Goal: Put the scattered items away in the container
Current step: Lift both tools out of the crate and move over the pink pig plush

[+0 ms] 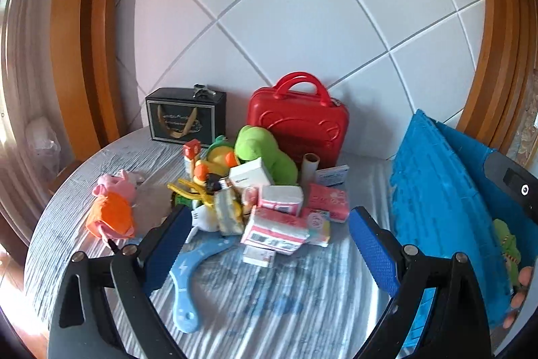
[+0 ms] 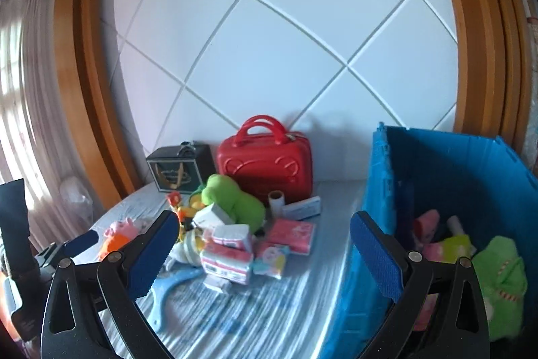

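A pile of scattered items lies on the striped cloth: tissue packs (image 1: 275, 229) (image 2: 227, 263), a green plush (image 1: 264, 150) (image 2: 232, 202), a pink pig toy (image 1: 112, 206) (image 2: 117, 232), a light-blue boomerang (image 1: 193, 271) (image 2: 169, 291), small boxes and bottles. The blue crate (image 1: 444, 207) (image 2: 454, 190) stands at the right and holds a green plush (image 2: 501, 285) and pink items. My left gripper (image 1: 269, 248) is open and empty, just short of the pile. My right gripper (image 2: 265, 258) is open and empty, between pile and crate. The left gripper's fingers (image 2: 80, 241) show at the right wrist view's left edge.
A red toy suitcase (image 1: 297, 120) (image 2: 265, 167) and a black gift box (image 1: 183, 118) (image 2: 178, 169) stand against the white panelled wall behind the pile. Wooden frames flank the wall. A curtain (image 2: 20, 110) hangs at the left. The cloth's edge curves at the left.
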`<state>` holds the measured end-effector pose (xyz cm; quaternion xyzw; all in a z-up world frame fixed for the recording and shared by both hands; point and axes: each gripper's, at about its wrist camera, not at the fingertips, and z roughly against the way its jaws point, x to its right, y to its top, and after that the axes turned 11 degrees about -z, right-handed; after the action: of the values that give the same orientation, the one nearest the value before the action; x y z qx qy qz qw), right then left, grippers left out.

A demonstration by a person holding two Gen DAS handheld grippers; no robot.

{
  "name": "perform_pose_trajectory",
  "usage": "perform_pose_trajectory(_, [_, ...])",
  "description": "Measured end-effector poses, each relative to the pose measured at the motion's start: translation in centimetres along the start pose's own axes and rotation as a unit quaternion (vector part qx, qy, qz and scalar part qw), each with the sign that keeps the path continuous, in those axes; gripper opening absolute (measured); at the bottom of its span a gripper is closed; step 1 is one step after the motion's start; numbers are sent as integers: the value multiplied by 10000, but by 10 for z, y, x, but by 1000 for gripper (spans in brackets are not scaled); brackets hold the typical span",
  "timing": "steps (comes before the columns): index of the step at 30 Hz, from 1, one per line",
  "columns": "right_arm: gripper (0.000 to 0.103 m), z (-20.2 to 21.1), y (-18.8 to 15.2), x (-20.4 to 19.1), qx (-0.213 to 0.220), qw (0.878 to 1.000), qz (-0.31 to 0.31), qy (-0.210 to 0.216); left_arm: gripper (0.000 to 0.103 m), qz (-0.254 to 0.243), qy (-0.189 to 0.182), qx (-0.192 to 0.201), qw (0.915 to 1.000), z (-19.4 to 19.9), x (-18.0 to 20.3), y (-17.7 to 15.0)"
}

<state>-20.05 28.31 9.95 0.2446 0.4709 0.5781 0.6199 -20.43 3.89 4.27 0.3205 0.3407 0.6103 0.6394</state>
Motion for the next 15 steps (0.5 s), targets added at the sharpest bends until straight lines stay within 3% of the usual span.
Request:
perform_pose_trajectory(4, [103,-38,-31,-54,-293,9994,-22,-160,95,-139,79,-308,9994,-24,-63,-18])
perform_pose_trajectory(11, [103,-108,-88,-106,-1205,9923,39,-286,95,-3,97,-728,9973,-45,-136,-53])
perform_pose_trajectory(15, [103,-135,-114,-134,-1564,9874,235,-18,95,381,378,-1105,9924,-55,-175,-75])
